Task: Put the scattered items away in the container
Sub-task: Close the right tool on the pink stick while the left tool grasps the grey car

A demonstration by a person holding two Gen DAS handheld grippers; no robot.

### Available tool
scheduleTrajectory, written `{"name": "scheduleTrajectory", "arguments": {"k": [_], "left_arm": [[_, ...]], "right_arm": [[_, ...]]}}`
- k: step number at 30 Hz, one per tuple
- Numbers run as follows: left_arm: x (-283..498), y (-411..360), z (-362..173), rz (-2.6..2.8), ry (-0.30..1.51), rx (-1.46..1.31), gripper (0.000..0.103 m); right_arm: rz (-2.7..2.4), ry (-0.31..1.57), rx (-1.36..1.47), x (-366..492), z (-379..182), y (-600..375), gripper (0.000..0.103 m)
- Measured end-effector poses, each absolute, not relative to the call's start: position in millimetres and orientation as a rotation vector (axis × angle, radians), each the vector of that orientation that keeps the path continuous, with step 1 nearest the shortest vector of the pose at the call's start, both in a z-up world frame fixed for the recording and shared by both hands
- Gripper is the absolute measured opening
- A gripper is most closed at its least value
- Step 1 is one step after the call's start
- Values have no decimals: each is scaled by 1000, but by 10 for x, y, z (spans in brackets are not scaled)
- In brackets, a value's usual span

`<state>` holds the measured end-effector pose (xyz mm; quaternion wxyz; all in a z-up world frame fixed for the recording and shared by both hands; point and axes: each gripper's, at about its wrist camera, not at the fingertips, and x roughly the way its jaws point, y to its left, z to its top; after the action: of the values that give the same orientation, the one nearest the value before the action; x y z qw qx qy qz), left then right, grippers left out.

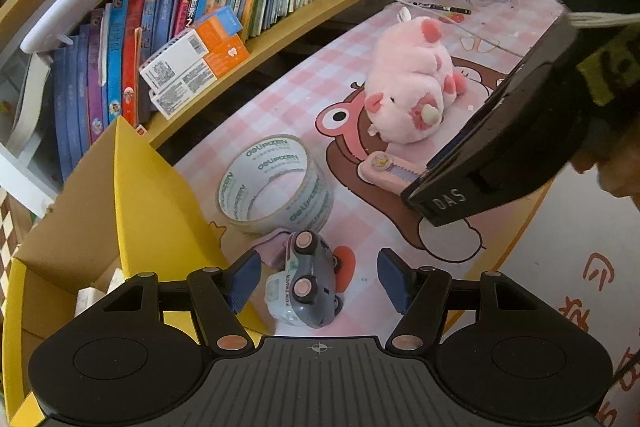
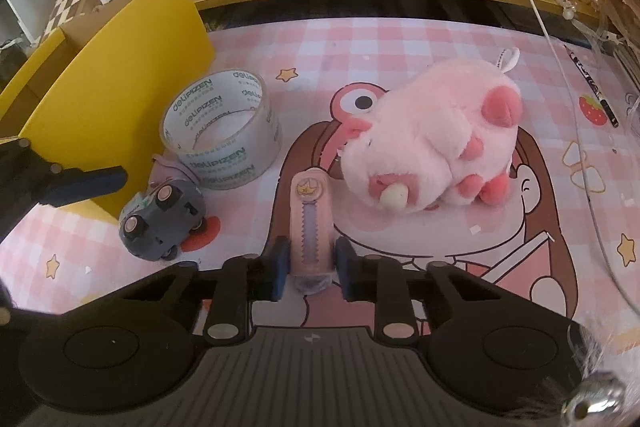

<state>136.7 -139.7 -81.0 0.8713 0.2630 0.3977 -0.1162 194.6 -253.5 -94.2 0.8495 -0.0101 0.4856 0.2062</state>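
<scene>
My right claw (image 2: 308, 269) brackets the stiff, light pink cutter (image 2: 309, 215) at lower centre, not clenched; my left claw (image 1: 318, 279) gapes around the hard toy car (image 1: 308, 283).

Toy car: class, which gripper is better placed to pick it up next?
The left gripper: its open jaws straddle the toy car, beside the yellow box. The right gripper brackets the pink utility knife.

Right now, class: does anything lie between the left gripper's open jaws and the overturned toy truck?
Nothing visible does. The toy truck lies on its side directly ahead of the left gripper, between its open jaws.
</scene>
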Motion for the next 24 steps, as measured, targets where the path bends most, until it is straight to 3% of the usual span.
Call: {"name": "scheduleTrajectory", "arguments": {"k": [7,9,11,24], "left_arm": [[1444,-1413,-881,-233,853,565,46],[1442,-1402,-864,-232,843,563,32],[1435,-1388,-825,-244,840,546,23],[1367,-1486,-828,-300,830,572,26]], "right_arm": [[408,1028,-26,1841,-926,-2664,23],[401,1031,-21,1815,-922,-2702,23],[398,1032,-19,1791,-919,-2715,23],[397,1034,-29,1725,-912,-2717,23]]}}
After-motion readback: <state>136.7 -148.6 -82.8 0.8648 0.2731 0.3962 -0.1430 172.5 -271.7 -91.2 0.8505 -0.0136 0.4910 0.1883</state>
